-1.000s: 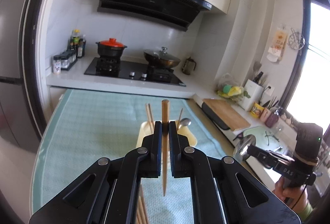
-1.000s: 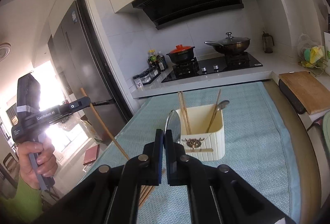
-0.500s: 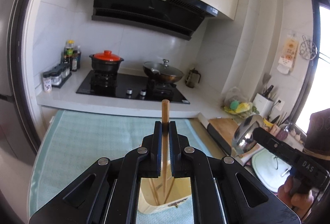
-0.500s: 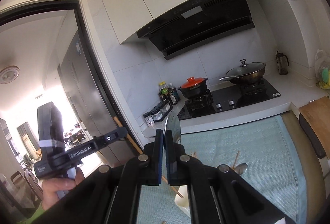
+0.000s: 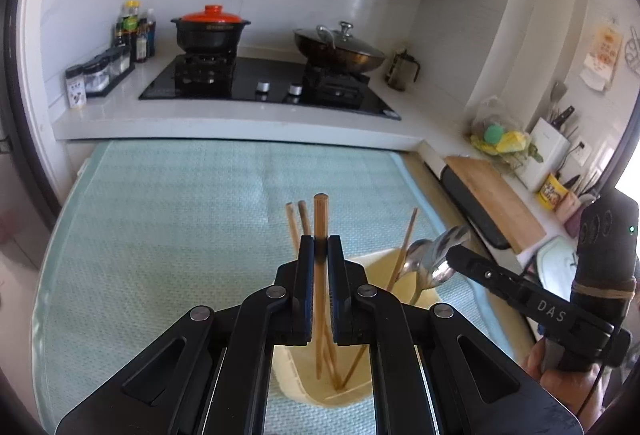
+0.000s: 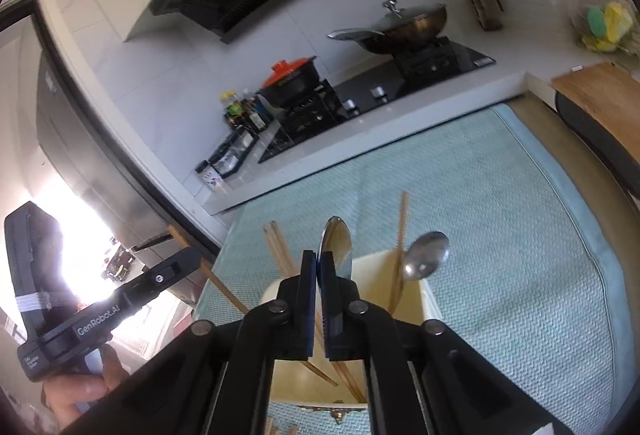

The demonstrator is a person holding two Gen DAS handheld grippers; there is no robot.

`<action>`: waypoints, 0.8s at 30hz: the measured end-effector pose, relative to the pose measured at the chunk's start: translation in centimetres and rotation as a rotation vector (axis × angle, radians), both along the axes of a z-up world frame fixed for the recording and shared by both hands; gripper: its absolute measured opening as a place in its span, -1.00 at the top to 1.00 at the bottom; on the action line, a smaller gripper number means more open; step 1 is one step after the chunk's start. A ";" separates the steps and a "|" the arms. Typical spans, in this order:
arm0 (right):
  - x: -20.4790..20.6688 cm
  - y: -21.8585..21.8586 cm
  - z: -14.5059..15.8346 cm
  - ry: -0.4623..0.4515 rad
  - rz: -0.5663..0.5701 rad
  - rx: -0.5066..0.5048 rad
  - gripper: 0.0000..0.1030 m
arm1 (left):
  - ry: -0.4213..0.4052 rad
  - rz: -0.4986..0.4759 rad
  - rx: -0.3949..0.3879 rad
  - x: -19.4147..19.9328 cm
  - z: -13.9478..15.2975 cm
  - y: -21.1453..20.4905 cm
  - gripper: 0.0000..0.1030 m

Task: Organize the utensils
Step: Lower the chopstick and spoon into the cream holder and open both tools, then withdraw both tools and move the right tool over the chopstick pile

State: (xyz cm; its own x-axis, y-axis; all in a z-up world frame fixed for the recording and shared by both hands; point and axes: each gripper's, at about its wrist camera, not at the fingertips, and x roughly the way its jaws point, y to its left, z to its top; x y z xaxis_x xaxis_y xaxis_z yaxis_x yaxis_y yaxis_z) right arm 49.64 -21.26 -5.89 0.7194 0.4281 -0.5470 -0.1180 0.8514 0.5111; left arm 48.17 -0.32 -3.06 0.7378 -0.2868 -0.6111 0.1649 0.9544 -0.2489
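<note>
Your left gripper (image 5: 320, 255) is clamped on a wooden chopstick (image 5: 320, 219), which stands nearly upright between the jaws; its top pokes out above the fingertips and its lower end reaches down inside the cream utensil holder (image 5: 384, 263) directly below you. Your right gripper (image 6: 318, 267) is closed on a metal spoon (image 6: 337, 239), pinching it at the neck so the bowl rises edge-on above the fingers, and it too hangs over the holder's open mouth; from your left camera you can see that spoon's bowl (image 5: 442, 251) held at the tip of the right gripper just above the holder's right rim. Inside the holder there are already two chopsticks (image 5: 298, 223) leaning left, a single chopstick (image 6: 402, 231) leaning toward the back right, and a second spoon (image 6: 426, 255) resting bowl-up beside it. The holder sits on a pale teal woven mat (image 6: 520, 275). A few more chopstick ends (image 6: 276, 429) lie on the mat in front of the holder, at the bottom edge of your right view. Beyond the mat runs the white counter with a black hob (image 5: 264, 83), an orange-lidded pot (image 5: 210, 29) and a lidded wok (image 5: 340, 47)
</note>
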 end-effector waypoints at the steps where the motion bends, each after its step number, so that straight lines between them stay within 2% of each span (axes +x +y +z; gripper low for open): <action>1: 0.3 -0.3 -0.6 0.016 -0.006 0.005 0.96 | 0.006 -0.002 0.011 0.2 -0.3 -0.2 0.90; 3: 0.7 -0.7 -1.0 0.014 -0.004 0.011 0.89 | 0.012 0.000 0.034 0.4 -0.7 -0.6 0.90; 5: 0.9 -1.0 -0.4 0.006 -0.018 -0.012 0.85 | 0.015 0.011 0.048 0.4 -0.4 -0.6 0.78; 6: 0.7 -1.3 0.2 -0.004 -0.020 -0.019 0.81 | 0.012 0.017 0.045 0.1 0.0 -0.4 0.57; 7: 0.5 -1.5 1.1 -0.019 -0.023 -0.035 0.60 | 0.003 0.022 0.039 -0.3 0.6 -0.1 0.33; 8: 0.2 -1.7 2.1 -0.040 -0.027 -0.052 0.22 | -0.012 0.028 0.038 -1.0 1.3 0.3 0.22; 9: -0.4 -1.9 3.2 -0.070 -0.029 -0.064 0.08 | -0.029 0.034 0.043 -1.8 2.2 0.6 0.10; 10: -1.3 -2.1 4.4 -0.103 -0.033 -0.080 0.01 | -0.046 0.036 0.050 -2.7 3.1 1.0 0.07; 11: -2.3 -2.3 5.7 -0.132 -0.034 -0.109 0.01 | -0.061 0.033 0.056 -3.8 4.0 1.4 0.05; 14: -6.2 -2.7 9.1 -0.214 -0.038 -0.207 -0.01 | -0.101 0.023 0.087 -8.2 6.5 2.9 -0.22; 17: -11.2 -2.8 11.3 -0.287 -0.013 -0.297 -0.02 | -0.138 0.016 0.139 -13.6 8.0 4.6 -0.47; 19: -14.8 -2.8 11.7 -0.316 0.012 -0.359 -0.03 | -0.150 0.015 0.173 -17.3 8.1 5.7 -0.62; 24: -22.4 -2.6 9.3 -0.329 0.017 -0.504 -0.04 | -0.115 0.032 0.223 -24.8 5.1 8.1 -0.69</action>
State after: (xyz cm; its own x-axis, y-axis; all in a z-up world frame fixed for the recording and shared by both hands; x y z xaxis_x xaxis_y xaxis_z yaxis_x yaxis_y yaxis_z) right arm 27.20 -23.83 3.42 0.8805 0.1867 -0.4356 -0.2174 0.9758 -0.0212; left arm 23.36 7.82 2.05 0.8128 -0.1297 -0.5679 0.1489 0.9888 -0.0127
